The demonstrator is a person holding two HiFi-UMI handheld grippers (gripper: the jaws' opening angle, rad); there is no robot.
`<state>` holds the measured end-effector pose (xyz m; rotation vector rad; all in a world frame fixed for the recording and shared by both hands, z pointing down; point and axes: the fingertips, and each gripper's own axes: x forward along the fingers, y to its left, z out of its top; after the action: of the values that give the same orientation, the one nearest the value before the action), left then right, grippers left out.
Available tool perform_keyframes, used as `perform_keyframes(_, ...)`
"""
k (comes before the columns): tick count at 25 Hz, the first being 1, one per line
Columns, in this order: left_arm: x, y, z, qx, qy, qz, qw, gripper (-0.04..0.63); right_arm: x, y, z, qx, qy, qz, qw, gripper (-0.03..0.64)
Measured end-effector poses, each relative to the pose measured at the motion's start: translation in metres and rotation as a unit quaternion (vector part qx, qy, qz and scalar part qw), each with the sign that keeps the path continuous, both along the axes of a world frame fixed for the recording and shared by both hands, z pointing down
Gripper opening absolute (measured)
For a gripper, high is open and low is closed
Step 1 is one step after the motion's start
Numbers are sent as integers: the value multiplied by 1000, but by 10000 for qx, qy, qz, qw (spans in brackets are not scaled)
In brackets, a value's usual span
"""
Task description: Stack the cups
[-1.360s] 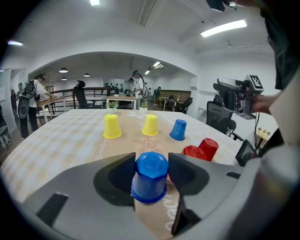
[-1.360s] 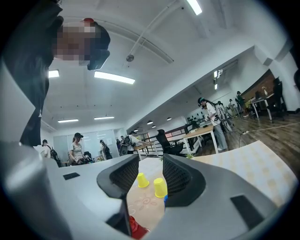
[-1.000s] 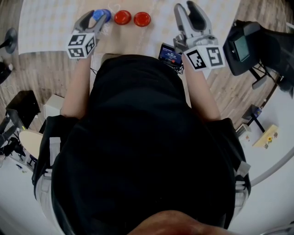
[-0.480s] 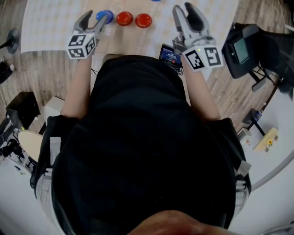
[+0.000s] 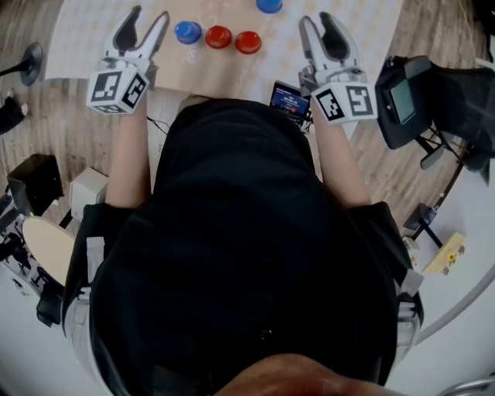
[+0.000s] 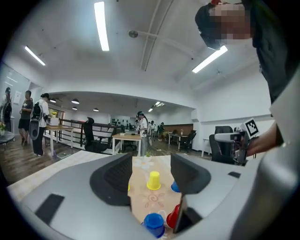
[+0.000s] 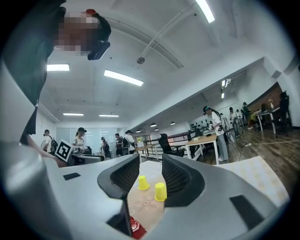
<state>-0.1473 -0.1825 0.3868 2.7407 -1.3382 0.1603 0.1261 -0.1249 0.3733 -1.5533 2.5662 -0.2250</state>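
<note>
Your left gripper [image 5: 148, 17] hangs over the left part of the table [image 5: 93, 35]. Its jaws have just been opening and now stand wide, with nothing between them. The blue cup [image 5: 188, 32] stands just to their right and below, so this hand is the nearer one. Next come a red cup [image 5: 219, 36] and a second red cup [image 5: 247, 42], with a far blue cup [image 5: 269, 5] beyond. Your right gripper [image 5: 317, 21] is level, half spread and empty. It looks ahead at one yellow cup [image 7: 143, 183] and a nearer yellow cup [image 7: 160, 191], both well away.
</note>
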Motion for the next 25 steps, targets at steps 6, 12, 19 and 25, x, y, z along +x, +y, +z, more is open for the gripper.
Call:
perform_keyframes(6, 9, 34, -22, 227, 143, 138, 9995, 250, -11, 13, 10, -34, 651, -209, 9977, 167)
perform_keyframes(12, 8, 48, 2, -28, 199, 9, 9998, 249, -29, 16, 21, -18, 1053, -475, 9933, 179)
perform_keyframes(19, 5, 48, 8, -172, 286, -6, 9994, 244, -35, 10, 20, -29, 1054, -568, 9928, 187)
perform_keyframes(25, -6, 49, 12, -273, 324, -98, 9991, 241, -32, 8, 31, -220, 1066, -594, 9923, 202)
